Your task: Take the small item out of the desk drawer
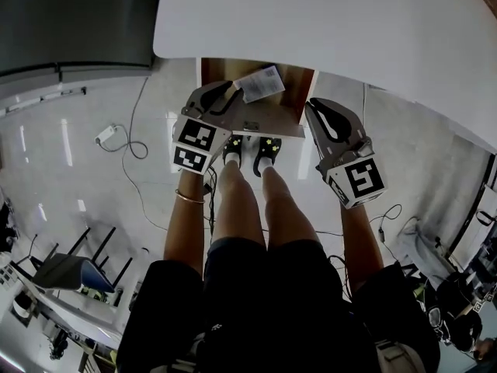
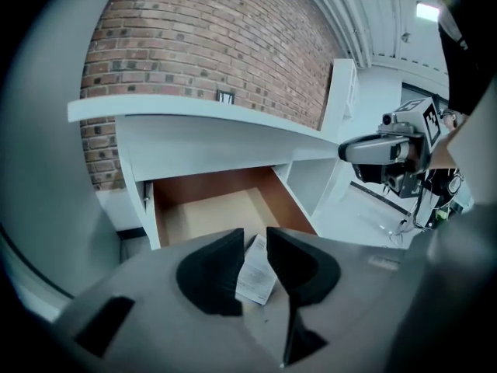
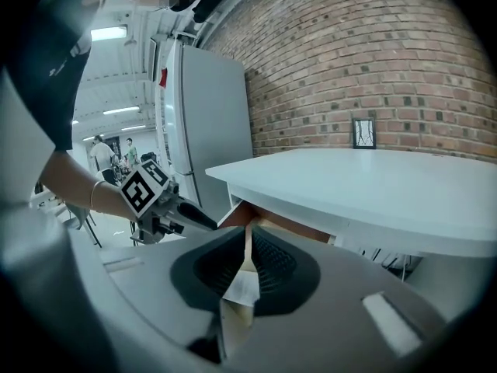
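Though illegible, slip [image 2: 255,272] at L tongs [image 2: 254,236]

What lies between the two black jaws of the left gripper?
A small white printed paper slip, shown in the left gripper view; the jaws stand apart.

White desk with an open drawer, over a pale glossy floor.
Smooth white rounded desk top [image 1: 326,22], with a small dark-framed rectangle [image 3: 363,133] at its back edge, whether on desk or wall unclear. Underneath, a pulled-out drawer lined in brown wood [image 2: 206,208]. On the shiny grey-white floor [image 1: 93,193], a white plug block [image 1: 106,134] trailing a thin dark cable [image 1: 133,123], and two black shoes [image 1: 233,150] planted just before the drawer.
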`<state>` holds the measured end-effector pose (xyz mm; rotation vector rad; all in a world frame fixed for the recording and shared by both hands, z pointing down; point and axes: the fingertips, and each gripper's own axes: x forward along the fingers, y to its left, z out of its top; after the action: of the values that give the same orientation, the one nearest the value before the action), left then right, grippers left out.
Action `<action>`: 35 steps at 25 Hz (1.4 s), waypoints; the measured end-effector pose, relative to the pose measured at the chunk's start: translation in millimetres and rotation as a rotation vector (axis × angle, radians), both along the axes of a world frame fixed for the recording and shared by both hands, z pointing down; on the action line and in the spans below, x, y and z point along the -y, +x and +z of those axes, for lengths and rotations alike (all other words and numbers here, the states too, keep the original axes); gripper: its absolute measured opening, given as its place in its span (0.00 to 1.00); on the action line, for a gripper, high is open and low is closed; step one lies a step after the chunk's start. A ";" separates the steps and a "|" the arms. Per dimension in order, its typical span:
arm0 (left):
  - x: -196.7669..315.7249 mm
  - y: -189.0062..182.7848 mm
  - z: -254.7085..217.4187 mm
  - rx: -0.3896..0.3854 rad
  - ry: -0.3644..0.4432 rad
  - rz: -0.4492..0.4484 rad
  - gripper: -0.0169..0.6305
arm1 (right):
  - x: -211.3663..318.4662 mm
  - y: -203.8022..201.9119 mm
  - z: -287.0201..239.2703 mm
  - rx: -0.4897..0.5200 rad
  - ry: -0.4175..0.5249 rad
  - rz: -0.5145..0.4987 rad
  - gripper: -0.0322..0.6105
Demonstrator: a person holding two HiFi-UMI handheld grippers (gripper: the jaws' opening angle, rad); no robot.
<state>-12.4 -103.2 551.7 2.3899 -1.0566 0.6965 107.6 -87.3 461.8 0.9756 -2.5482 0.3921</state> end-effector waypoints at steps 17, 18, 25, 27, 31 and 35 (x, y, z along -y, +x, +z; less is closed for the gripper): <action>20.3 12.9 91.9 0.097 -0.143 0.075 0.24 | 2.1 -3.7 37.6 0.001 -0.061 0.000 0.10; 20.1 14.4 95.8 0.101 -0.149 0.082 0.24 | 2.1 -4.0 38.8 0.001 -0.062 -0.001 0.10; 16.5 27.4 127.9 0.162 -0.206 0.138 0.25 | 0.6 -3.2 48.5 -0.004 -0.079 -0.002 0.11; 17.0 30.9 133.9 0.198 -0.220 0.159 0.25 | 0.4 -2.0 50.7 -0.004 -0.085 -0.004 0.11; 16.0 36.1 147.7 0.257 -0.250 0.199 0.27 | -0.2 -1.6 53.9 0.000 -0.087 -0.002 0.11; 13.6 39.9 158.8 0.301 -0.259 0.247 0.27 | -1.1 -0.5 57.2 -0.004 -0.091 -0.003 0.11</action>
<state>27.5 -116.8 710.5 2.2524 -0.7293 1.2315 107.2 -86.2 519.1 0.9377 -2.5045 0.5005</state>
